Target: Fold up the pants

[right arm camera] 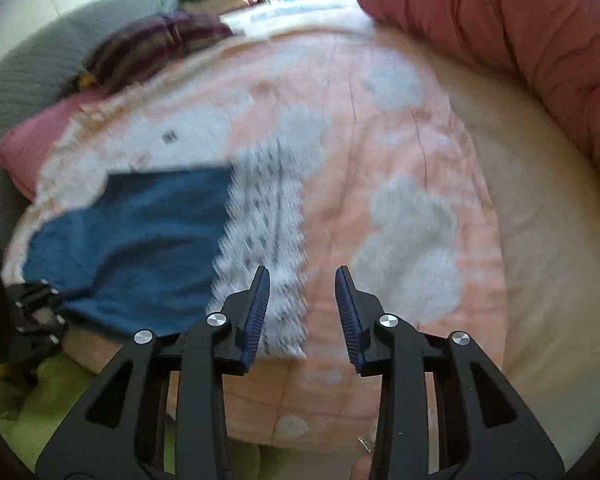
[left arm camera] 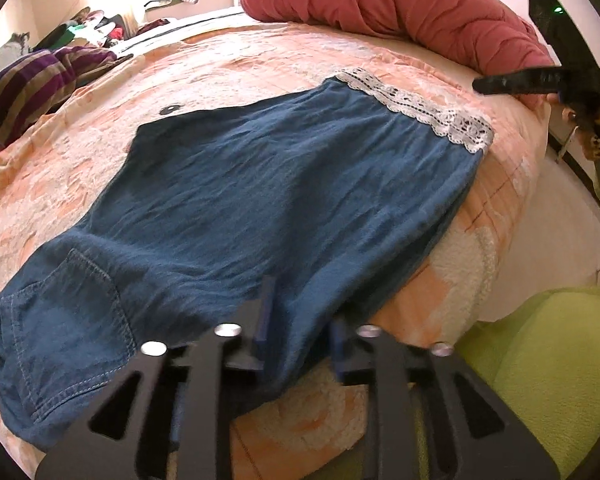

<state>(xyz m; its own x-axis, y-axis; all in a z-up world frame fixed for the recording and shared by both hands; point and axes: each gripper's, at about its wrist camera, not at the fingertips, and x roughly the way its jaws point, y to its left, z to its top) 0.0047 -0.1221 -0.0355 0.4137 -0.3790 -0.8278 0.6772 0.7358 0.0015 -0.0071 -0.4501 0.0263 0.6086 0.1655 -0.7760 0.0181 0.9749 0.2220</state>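
Blue pants (left arm camera: pixel 268 200) with a white lace hem (left arm camera: pixel 420 108) lie flat on the peach bedspread (left arm camera: pixel 80 168), back pocket at the near left. My left gripper (left arm camera: pixel 300 320) is open with its fingers over the pants' near edge at the bed's edge. In the right wrist view the pants (right arm camera: pixel 140 248) and lace hem (right arm camera: pixel 268 240) lie left of centre, blurred. My right gripper (right arm camera: pixel 302 308) is open and empty, just above the bedspread (right arm camera: pixel 380 140) beside the lace hem's near corner. It also shows in the left wrist view (left arm camera: pixel 500 84) at the far right.
A rolled red quilt (left arm camera: pixel 400 8) lies along the far side of the bed. A striped cloth (left arm camera: pixel 32 84) and a pink pillow (right arm camera: pixel 32 140) sit at the left. A lime green cover (left arm camera: pixel 540 360) lies below the bed's edge.
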